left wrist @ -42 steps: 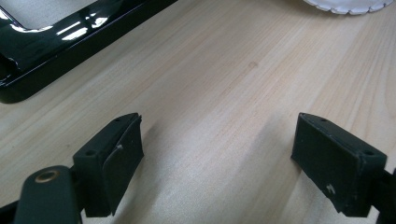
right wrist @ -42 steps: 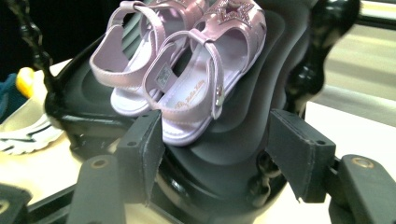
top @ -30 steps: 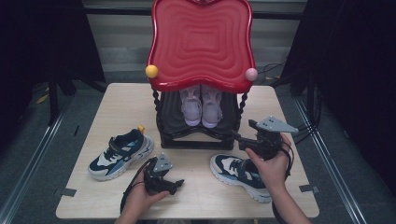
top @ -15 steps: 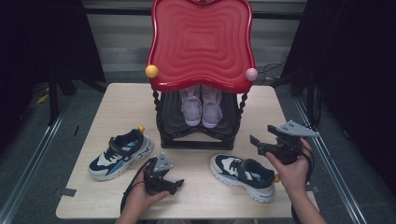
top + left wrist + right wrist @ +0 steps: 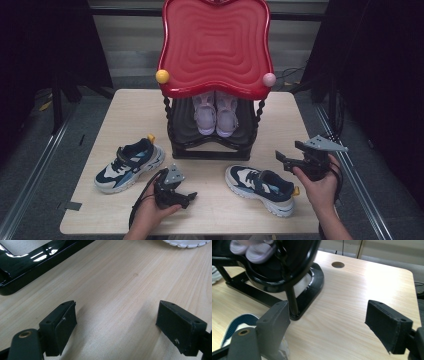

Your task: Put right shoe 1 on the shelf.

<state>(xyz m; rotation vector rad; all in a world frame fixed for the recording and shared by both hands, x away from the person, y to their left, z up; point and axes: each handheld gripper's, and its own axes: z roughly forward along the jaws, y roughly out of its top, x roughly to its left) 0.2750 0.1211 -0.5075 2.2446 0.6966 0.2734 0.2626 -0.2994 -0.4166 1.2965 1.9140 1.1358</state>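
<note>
Grippers: left gripper (image 5: 189, 195) sitting lower centre on bench (image 5: 130, 110), jaws spread | right gripper (image 5: 281, 157) hovering lower right beside sneaker (image 5: 260, 187), jaws spread

The setting is a recording studio or lab bay, not a home. A light wooden table (image 5: 125, 105) with a cable hole (image 5: 338, 264) stands on grey carpeted floor (image 5: 35, 150). Black curtains (image 5: 45, 45) enclose the left and right sides. A pale panelled wall (image 5: 125, 50) closes the far side. Metal floor rails (image 5: 30, 185) run along both sides of the table, and cables (image 5: 295, 75) lie at far right.
</note>
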